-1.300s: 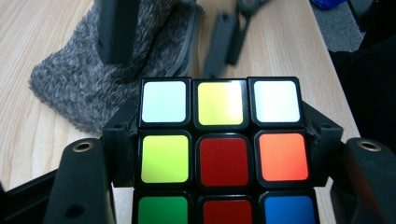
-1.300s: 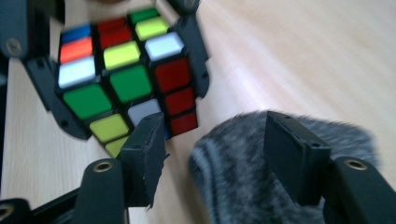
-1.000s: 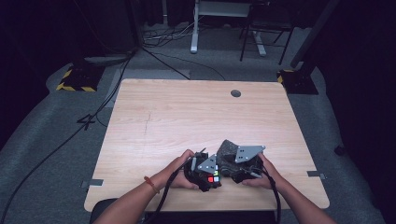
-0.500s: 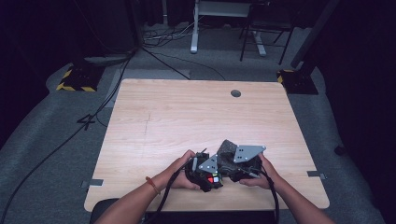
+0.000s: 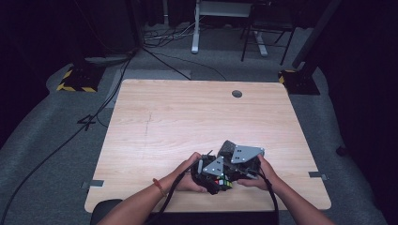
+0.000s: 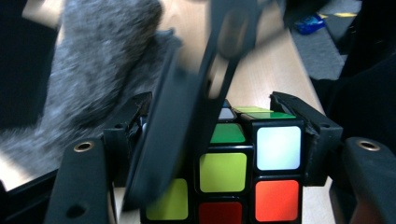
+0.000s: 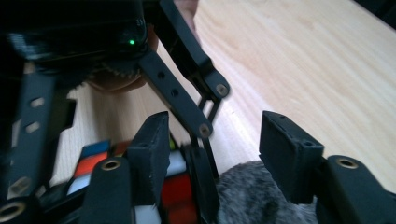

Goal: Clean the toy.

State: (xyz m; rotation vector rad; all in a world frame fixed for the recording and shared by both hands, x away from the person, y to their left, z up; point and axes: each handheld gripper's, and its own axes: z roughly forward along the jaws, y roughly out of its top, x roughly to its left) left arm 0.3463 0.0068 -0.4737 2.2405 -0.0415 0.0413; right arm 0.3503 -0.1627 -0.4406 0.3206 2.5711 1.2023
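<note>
The room around me is dark, with grey carpet, black cables trailing over it and a yellow-and-black striped block (image 5: 72,80) off the far left corner. In front of me lies the pale wooden counter (image 5: 187,117), bare but for a small round cable hole (image 5: 237,93) near its far edge.

Both my hands work close together at the near edge. My left tongs (image 6: 219,154) are clenched on the black-framed puzzle cube with coloured stickers (image 6: 247,168), one pad on each of two opposite sides, so the cube hangs just over the counter's near edge (image 5: 224,183). My right tongs (image 7: 212,154) stand released; their jaws have just been closing, but the pads are not on the cube: from their own camera the cube (image 7: 175,191) sits low and left, behind the left pad, and between the jaws I see linkage of the left tongs and some grey fur.

That is the relation the next move turns on, I judge: the cube lies to the left of my right tongs' gap, touching distance away, already in the left hand. The right tongs would need to shift across so one layer sits between their pads.
</note>
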